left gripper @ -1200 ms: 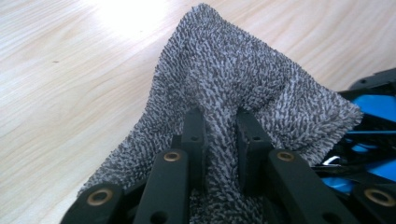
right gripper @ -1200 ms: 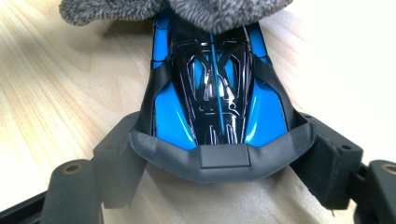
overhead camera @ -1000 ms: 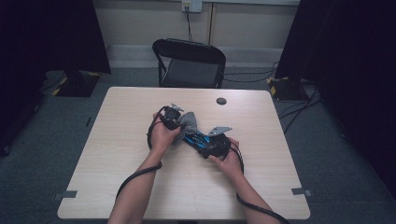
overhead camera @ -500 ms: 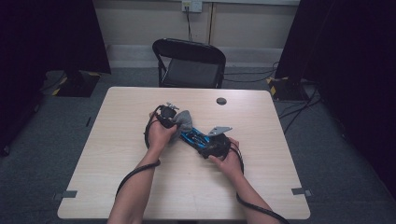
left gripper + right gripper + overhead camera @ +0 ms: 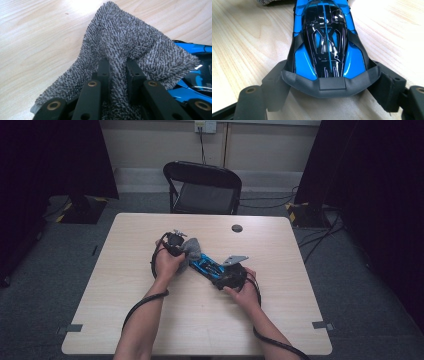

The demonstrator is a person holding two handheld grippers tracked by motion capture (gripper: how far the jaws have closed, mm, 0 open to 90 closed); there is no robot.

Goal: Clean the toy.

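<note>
Near the middle of the bench (image 5: 150, 320): blue and black toy car (image 5: 207, 266), lying at a slant, nose toward the left hand, tail toward the right. Over the nose, a grey terry cloth (image 5: 191, 249), touching the blue body.

Left tool (image 5: 117, 66): narrow, pinching a fold of the cloth (image 5: 130, 37) between both jaws, loose flaps hanging to either side. Right tool (image 5: 329, 87): set around the tail of the car (image 5: 324, 37), one jaw pressed against each side of the dark rear bumper, wheels on the wood.

Judged step: wiping the body with the cloth while steadying the car from behind.

To do it well:
- Hold the rear clamp firm but gentle; thin plastic shell, likely to flex or pop free under a hard squeeze.
- Press the car down onto the bench, so that no wheel rolls under the stroke.
- Draw the cloth along the body from nose to tail, toward the right tool, not across, to avoid twisting the car out of the jaws.
- Lead with a loose flap, never with the bare jaw tips: glossy canopy, easy to scratch.
- Stop short of the right tool, then wipe the sides.

Writing: none legible. Thin line patterns on the black canopy and a blue centre stripe, but no brand, number or label to be read. Cloth plain, no tag seen.
</note>
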